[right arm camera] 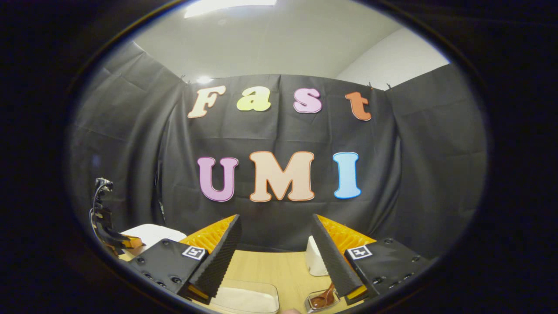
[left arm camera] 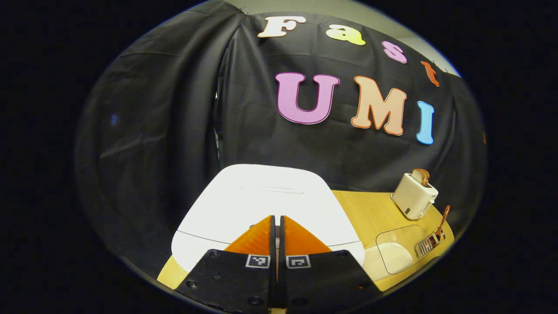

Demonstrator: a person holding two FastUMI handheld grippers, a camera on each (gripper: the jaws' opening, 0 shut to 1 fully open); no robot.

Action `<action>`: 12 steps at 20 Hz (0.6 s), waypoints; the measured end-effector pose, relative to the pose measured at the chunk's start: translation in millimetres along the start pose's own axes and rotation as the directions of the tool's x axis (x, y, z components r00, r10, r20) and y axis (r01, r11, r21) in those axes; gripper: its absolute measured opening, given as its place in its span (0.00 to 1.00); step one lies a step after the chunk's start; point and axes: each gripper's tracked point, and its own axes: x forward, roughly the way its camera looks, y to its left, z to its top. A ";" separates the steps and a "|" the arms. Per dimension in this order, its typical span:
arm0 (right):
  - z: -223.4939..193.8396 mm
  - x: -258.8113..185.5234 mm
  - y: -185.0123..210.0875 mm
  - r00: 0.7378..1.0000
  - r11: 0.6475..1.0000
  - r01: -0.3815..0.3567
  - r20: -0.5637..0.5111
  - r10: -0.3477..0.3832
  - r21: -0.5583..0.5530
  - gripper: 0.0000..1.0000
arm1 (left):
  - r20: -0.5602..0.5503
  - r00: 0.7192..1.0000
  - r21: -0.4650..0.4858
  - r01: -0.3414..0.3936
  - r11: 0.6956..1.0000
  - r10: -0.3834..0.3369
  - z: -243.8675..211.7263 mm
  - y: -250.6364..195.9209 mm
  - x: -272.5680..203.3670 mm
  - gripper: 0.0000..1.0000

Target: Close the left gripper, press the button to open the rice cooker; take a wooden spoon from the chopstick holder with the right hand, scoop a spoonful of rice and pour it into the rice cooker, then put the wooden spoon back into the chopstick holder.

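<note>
Left gripper (left arm camera: 277, 226) fingers pressed together, gripping nothing, hanging over the white rice cooker (left arm camera: 257, 205), lid down. Right gripper (right arm camera: 277, 244) fingers sitting wide apart, holding nothing, above the tabletop (right arm camera: 279, 268). Wooden spoon (left arm camera: 443, 221) standing in chopstick holder (left arm camera: 429, 242) beside rice container (left arm camera: 394, 253)

Pressed-together fingers (left arm camera: 273, 226) over rice cooker (left arm camera: 261, 196)

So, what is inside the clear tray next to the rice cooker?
White rice lies in the clear tray, piled toward the rice cooker. The tray's near end is cut off, so the rest cannot be seen.
</note>
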 end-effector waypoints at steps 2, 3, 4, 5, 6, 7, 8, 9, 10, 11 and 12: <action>0.7 0.3 1.6 1.000 1.000 -0.004 0.001 0.004 -0.001 1.00 | -0.015 1.000 0.000 -0.007 1.000 0.007 -4.5 0.4 -1.4 0.00; 0.9 0.5 2.0 1.000 1.000 -0.005 0.002 0.005 -0.001 1.00 | -0.002 1.000 0.005 -0.010 1.000 0.010 -2.8 0.3 0.9 0.00; 0.7 0.9 1.8 1.000 1.000 -0.006 0.002 0.006 -0.001 1.00 | -0.007 1.000 0.007 -0.013 1.000 0.013 -4.0 1.4 1.2 0.00; 1.6 0.8 1.2 1.000 1.000 -0.006 0.003 0.006 -0.001 1.00 | -0.035 0.999 -0.003 -0.016 1.000 0.016 -6.5 1.3 0.5 0.00; 1.6 1.0 0.6 1.000 1.000 -0.006 0.005 0.006 -0.001 1.00 | -0.019 1.000 -0.011 -0.016 1.000 0.016 -4.9 2.1 2.2 0.00; 2.0 1.4 0.3 1.000 1.000 -0.005 0.005 0.005 0.001 1.00 | -0.010 1.000 -0.012 -0.017 1.000 0.017 -5.5 2.2 2.9 0.00; 1.6 2.0 -0.3 1.000 1.000 -0.004 0.005 0.004 0.003 1.00 | -0.028 0.999 -0.006 -0.017 1.000 0.017 -10.2 1.9 -0.1 0.00; 2.0 2.5 -0.7 1.000 1.000 -0.003 0.005 0.003 0.007 1.00 | -0.023 1.000 0.001 -0.019 1.000 0.019 -9.2 2.3 0.1 0.00; 1.6 1.6 -1.2 1.000 1.000 -0.003 0.003 0.003 0.010 1.00 | -0.009 1.000 0.009 -0.023 1.000 0.023 -6.2 2.9 1.9 0.00; 1.4 0.8 -1.2 1.000 1.000 -0.004 0.002 0.004 0.010 1.00 | -0.007 1.000 0.012 -0.025 1.000 0.025 -5.4 2.7 -0.1 0.00; 2.1 0.2 -2.4 1.000 1.000 -0.004 0.002 0.004 0.007 1.00 | 0.002 1.000 0.016 -0.024 1.000 0.024 -2.5 2.8 -1.3 0.00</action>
